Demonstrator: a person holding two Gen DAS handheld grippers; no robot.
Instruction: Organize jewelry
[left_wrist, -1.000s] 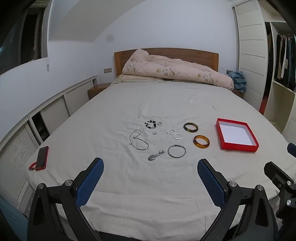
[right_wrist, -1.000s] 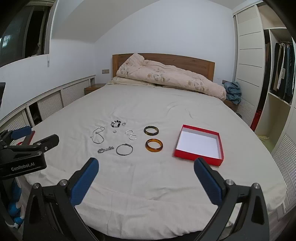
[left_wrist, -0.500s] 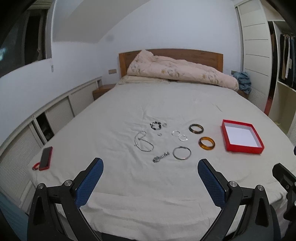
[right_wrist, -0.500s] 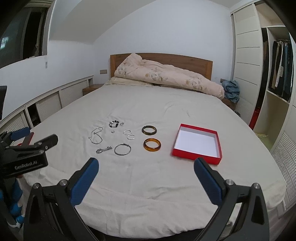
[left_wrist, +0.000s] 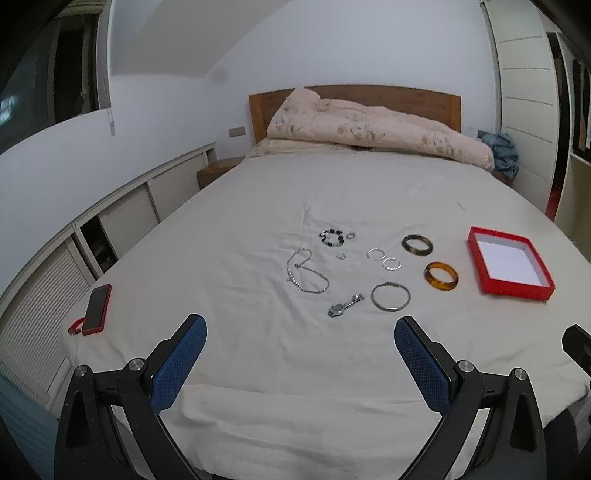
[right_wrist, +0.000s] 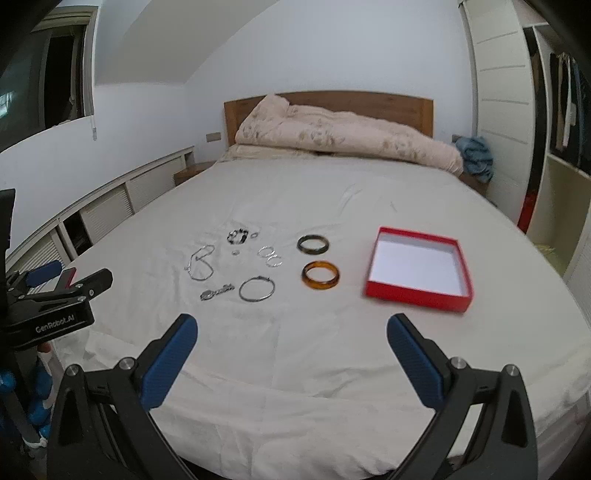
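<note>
While both the left gripper (left_wrist: 300, 334) and right gripper (right_wrist: 291, 332) hung agape and empty, the amber bangle (right_wrist: 320, 280) lay on the bed (right_wrist: 332, 343) beside the red box (right_wrist: 419, 268); rigid, slick, probably best pinched across its rim.

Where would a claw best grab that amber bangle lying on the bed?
Probably across the rim of the amber bangle, coming straight down from above: one finger inside the hole, one outside. It lies flat on the soft sheet, so there is no edge to slip under. The near arc looks easiest, away from the dark bangle behind it. The right claw hangs open, closest to it.
</note>
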